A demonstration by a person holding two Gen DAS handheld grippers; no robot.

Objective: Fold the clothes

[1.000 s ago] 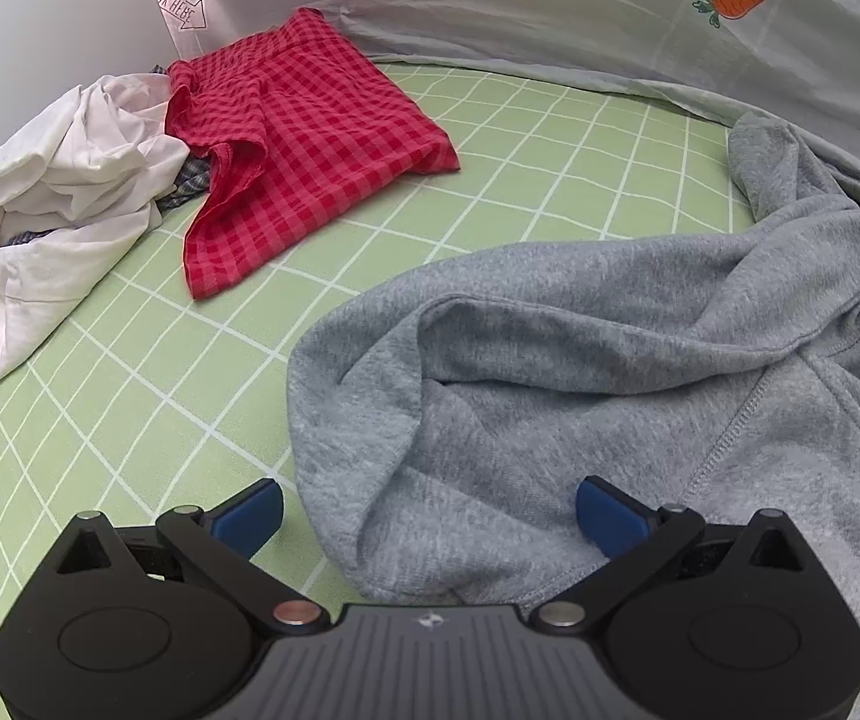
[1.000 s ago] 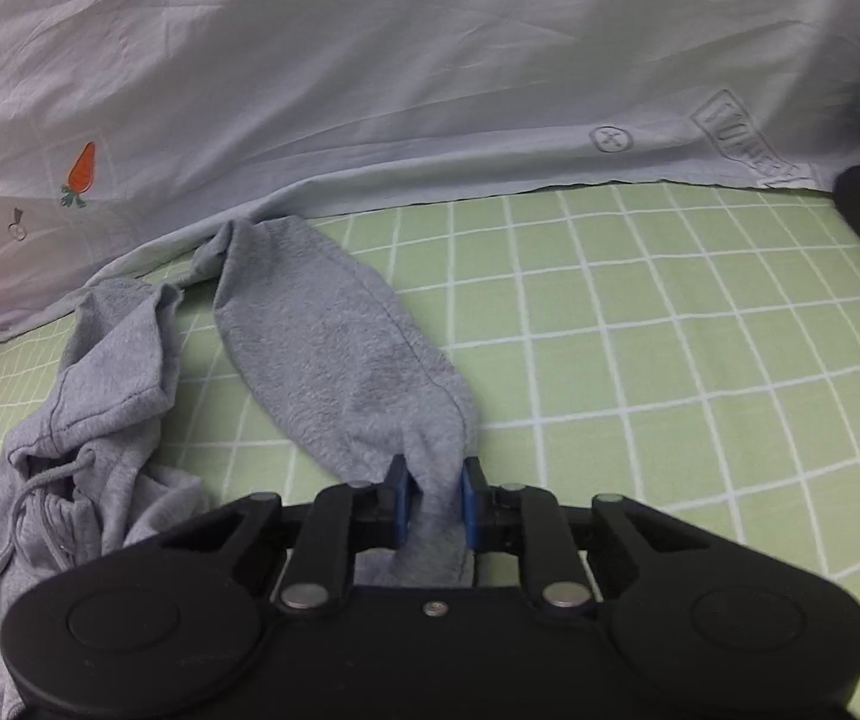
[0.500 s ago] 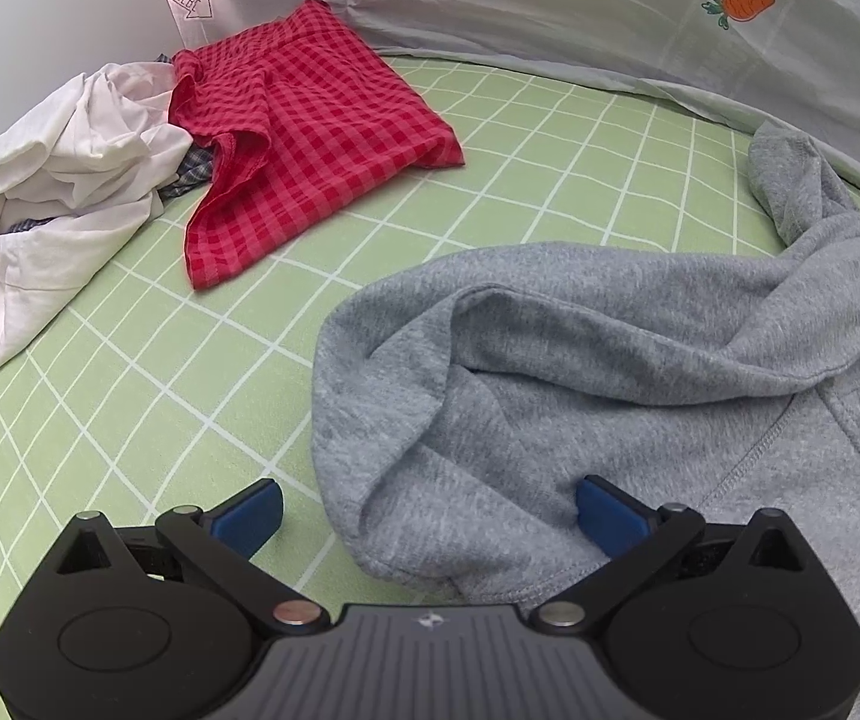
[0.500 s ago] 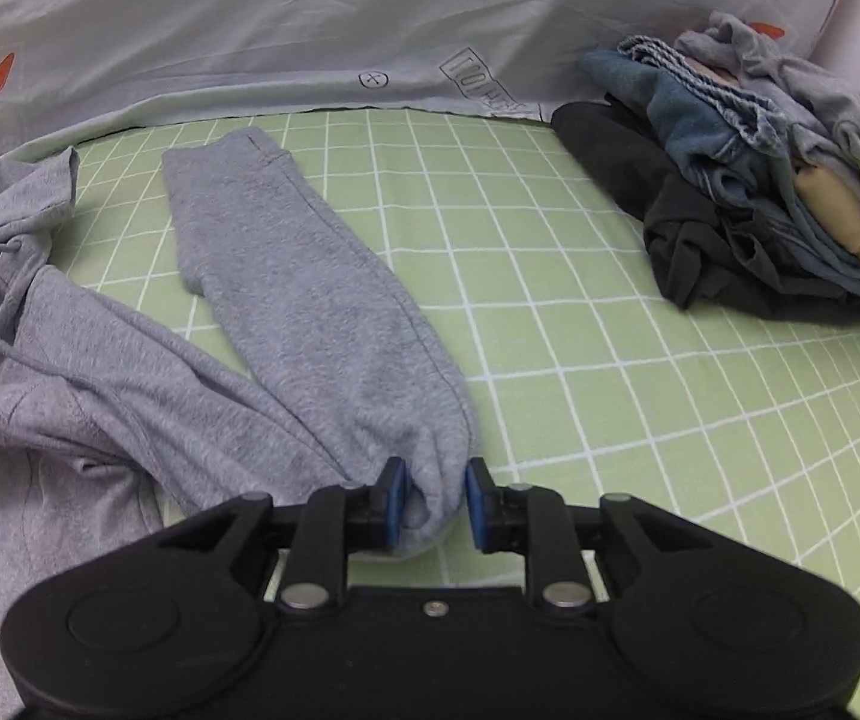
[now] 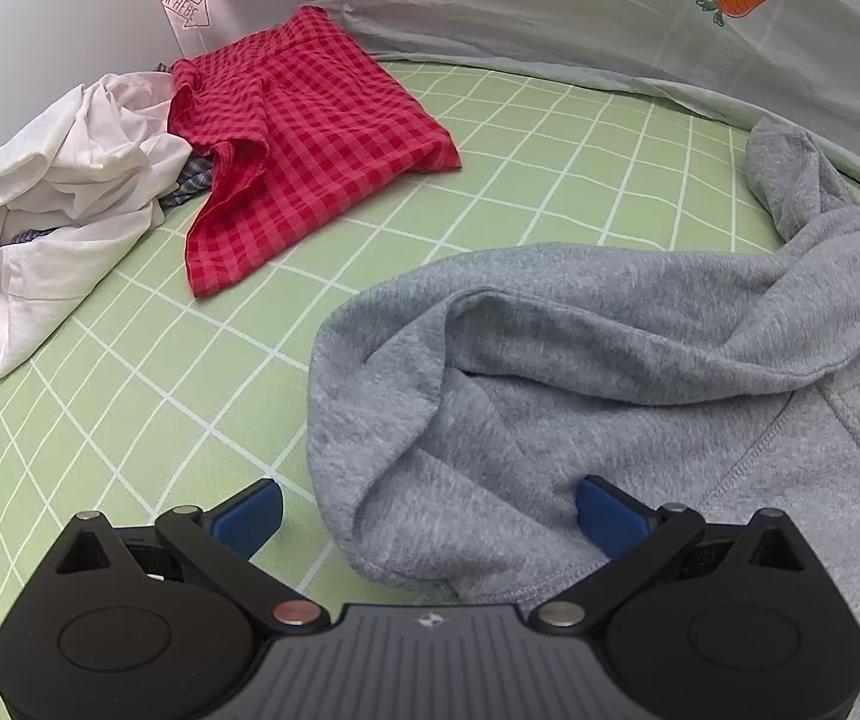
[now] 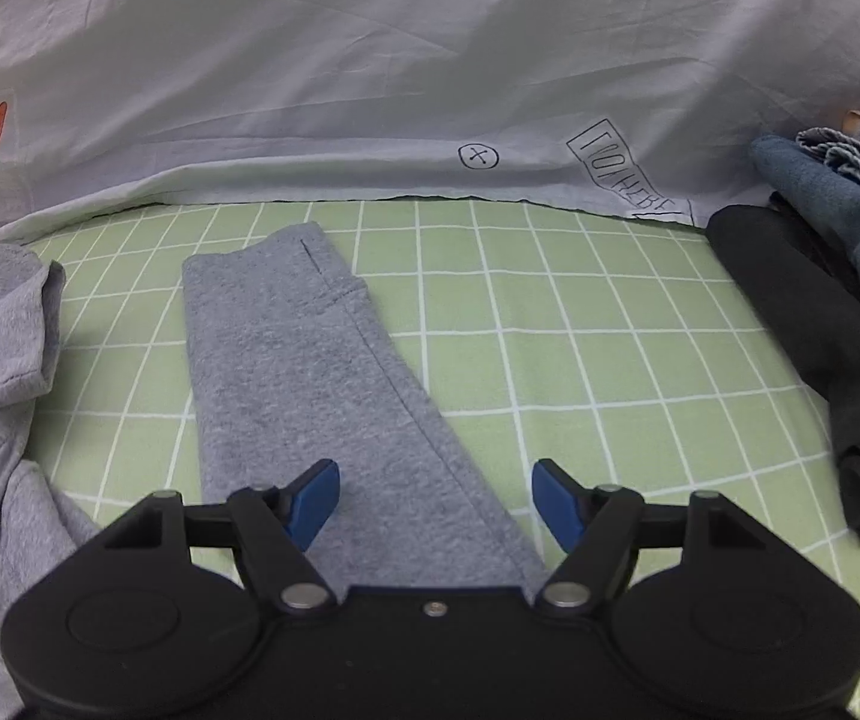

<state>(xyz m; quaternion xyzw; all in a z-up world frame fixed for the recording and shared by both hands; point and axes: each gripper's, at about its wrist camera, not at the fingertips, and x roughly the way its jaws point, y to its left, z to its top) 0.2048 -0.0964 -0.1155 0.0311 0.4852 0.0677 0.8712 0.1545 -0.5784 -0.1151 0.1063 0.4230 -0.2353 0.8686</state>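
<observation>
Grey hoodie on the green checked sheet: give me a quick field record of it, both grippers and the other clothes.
garment: grey fleece hoodie, rumpled body on the green checked sheet
sleeve: grey sleeve laid out flat and straight
right gripper: jaws opening, sleeve lies between them, pads off the cloth
left gripper: open over the hoodie's hem edge, gripping nothing
left pile: red checked cloth beside crumpled white garment
right pile: black garment under blue clothes
backdrop: pale sheet with carrot print
</observation>
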